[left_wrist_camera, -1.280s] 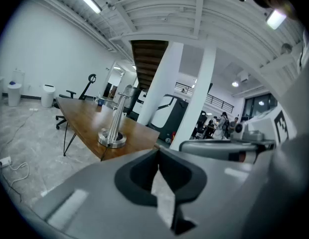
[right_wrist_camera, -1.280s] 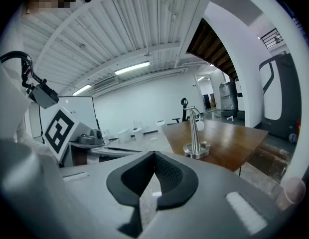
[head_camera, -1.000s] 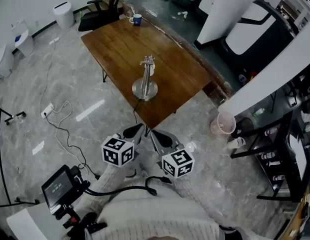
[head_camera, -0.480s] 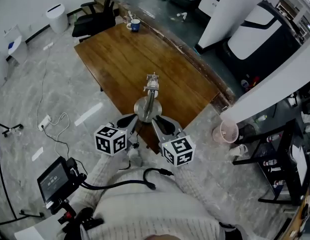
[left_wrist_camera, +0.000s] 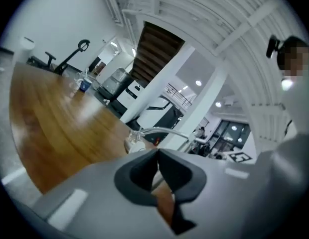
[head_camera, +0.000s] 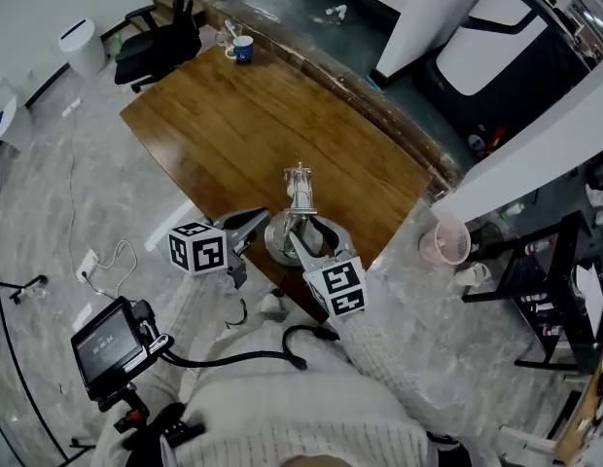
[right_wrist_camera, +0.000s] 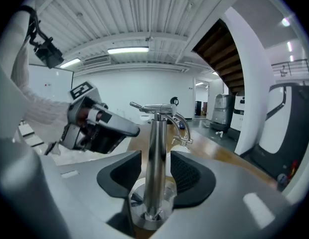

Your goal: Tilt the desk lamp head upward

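Observation:
A silver desk lamp (head_camera: pixel 300 197) stands on a round base (head_camera: pixel 278 244) near the front edge of the brown wooden table (head_camera: pixel 233 125). My right gripper (head_camera: pixel 307 233) has its jaws opening, one on either side of the lamp's upright post (right_wrist_camera: pixel 155 153); the pads (right_wrist_camera: pixel 187 173) stand just clear of it. From the post top a thin curved arm leads down to the small lamp head (right_wrist_camera: pixel 181 139). My left gripper (head_camera: pixel 261 219) is shut and empty, just left of the base, with the lamp arm (left_wrist_camera: pixel 159 131) ahead of its tips (left_wrist_camera: pixel 157 156).
A blue mug (head_camera: pixel 242 49) sits at the table's far corner, with a black chair (head_camera: pixel 156 47) behind it. A pink bin (head_camera: pixel 443 244) and black shelving (head_camera: pixel 564 290) stand on the right. Cables (head_camera: pixel 97 251) lie on the floor to the left.
Both grippers have come forward from over the floor to the lamp at the table's edge. The right jaws, shut before, have spread and now straddle the post.

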Demonstrator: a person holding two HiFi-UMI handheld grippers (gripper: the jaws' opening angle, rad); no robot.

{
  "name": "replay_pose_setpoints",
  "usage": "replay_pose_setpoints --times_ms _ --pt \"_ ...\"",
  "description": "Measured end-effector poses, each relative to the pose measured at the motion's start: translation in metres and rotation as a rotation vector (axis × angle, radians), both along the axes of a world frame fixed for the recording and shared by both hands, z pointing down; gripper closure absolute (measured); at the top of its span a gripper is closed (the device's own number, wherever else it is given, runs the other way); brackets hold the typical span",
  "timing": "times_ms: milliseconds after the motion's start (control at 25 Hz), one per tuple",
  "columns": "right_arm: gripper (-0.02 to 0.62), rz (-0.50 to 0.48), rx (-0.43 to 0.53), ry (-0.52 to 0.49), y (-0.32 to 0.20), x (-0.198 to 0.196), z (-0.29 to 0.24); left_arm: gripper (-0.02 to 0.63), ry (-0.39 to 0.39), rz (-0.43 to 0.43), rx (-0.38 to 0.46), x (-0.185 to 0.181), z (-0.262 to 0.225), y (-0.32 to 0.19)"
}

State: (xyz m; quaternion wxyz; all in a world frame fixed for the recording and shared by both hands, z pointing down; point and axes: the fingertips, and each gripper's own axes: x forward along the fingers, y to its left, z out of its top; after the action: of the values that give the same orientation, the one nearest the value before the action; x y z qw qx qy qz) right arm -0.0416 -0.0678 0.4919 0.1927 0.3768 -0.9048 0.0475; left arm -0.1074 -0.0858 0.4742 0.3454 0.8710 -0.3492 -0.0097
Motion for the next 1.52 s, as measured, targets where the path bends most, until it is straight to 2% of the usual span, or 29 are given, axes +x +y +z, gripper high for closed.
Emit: replay_pose_setpoints --times_ms 80,200,400,520,560,680,840,1000,1240,1520 --pt "0.43 -0.012 0.058 0.083 -0.004 -0.003 0.001 0.6 0.084 0.043 -0.034 -0.003 -0.007 -0.013" --pt "0.434 -0.049 0.148 0.173 -0.008 -0.007 0.003 0.598 0.137 0.106 -0.073 -0.002 -0.012 -0.033" --pt "0.442 -0.101 0.151 0.131 -0.015 -0.002 0.01 0.583 0.162 0.234 -0.15 0.024 -0.004 -0.06" --pt "0.442 -0.147 0.168 0.116 -0.006 -0.007 0.003 0.535 0.213 0.292 -0.195 0.034 -0.01 -0.06" --pt "0.442 -0.157 0.172 0.107 -0.005 -0.008 0.002 0.498 0.24 0.3 -0.22 0.036 -0.011 -0.061" --pt "0.443 -0.183 0.177 0.092 -0.004 -0.009 0.004 0.47 0.302 0.307 -0.294 0.037 -0.009 -0.063" --pt "0.445 -0.2 0.179 0.087 -0.001 -0.01 0.004 0.456 0.451 0.321 -0.35 0.04 -0.016 -0.068" --pt "0.443 -0.211 0.189 0.085 0.001 -0.011 0.001 0.43 0.485 0.345 -0.385 0.05 -0.018 -0.069" --pt "0.443 -0.225 0.192 0.076 0.004 -0.012 -0.002 0.431 0.541 0.363 -0.436 0.048 -0.019 -0.069" --pt "0.437 -0.239 0.228 0.089 0.007 -0.012 -0.003 0.434 0.62 0.377 -0.545 0.048 -0.018 -0.066"
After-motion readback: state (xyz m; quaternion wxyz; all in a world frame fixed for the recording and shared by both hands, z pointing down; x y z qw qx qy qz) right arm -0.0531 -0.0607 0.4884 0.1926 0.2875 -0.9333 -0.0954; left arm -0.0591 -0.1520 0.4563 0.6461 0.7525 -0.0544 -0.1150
